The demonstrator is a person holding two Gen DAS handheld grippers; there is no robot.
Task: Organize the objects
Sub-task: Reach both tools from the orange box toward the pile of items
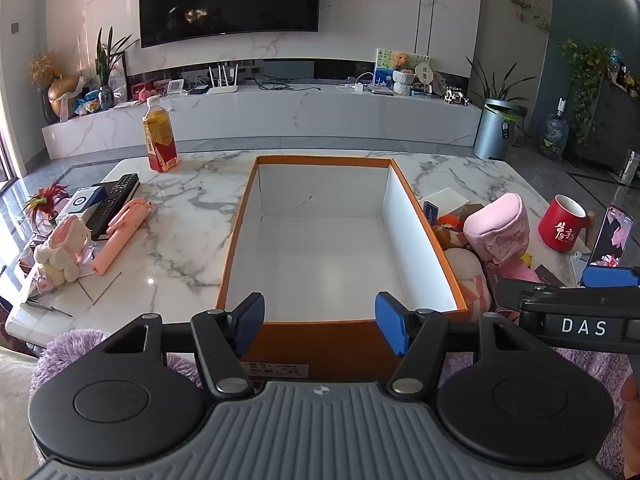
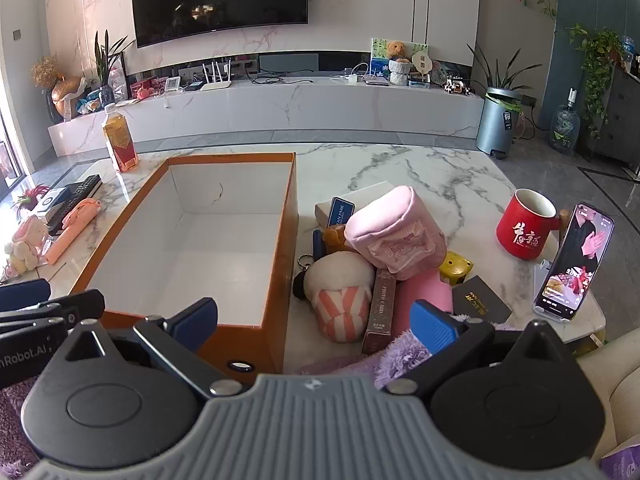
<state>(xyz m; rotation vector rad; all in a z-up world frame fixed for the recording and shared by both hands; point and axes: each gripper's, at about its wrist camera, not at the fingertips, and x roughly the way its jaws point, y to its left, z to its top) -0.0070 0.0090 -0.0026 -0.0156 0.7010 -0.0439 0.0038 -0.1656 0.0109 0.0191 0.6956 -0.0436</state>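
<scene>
Both grippers, left gripper (image 1: pixel 320 326) and right gripper (image 2: pixel 314 320), are hovering with jaws wide open, gripping nothing, near the empty orange box (image 1: pixel 416 216) while a toy pile (image 2: pixel 380 256) is sitting beside it.

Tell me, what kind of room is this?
Probably a living room at home: a big television hangs above a long marble cabinet, and a marble coffee table holds toys and an orange box.

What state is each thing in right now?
orange box: open, empty
left gripper: open, holding nothing
right gripper: open, holding nothing
drink bottle: upright, capped
red mug: upright
phone: propped up, screen on
pink pouch: lying atop the pile beside the box
</scene>
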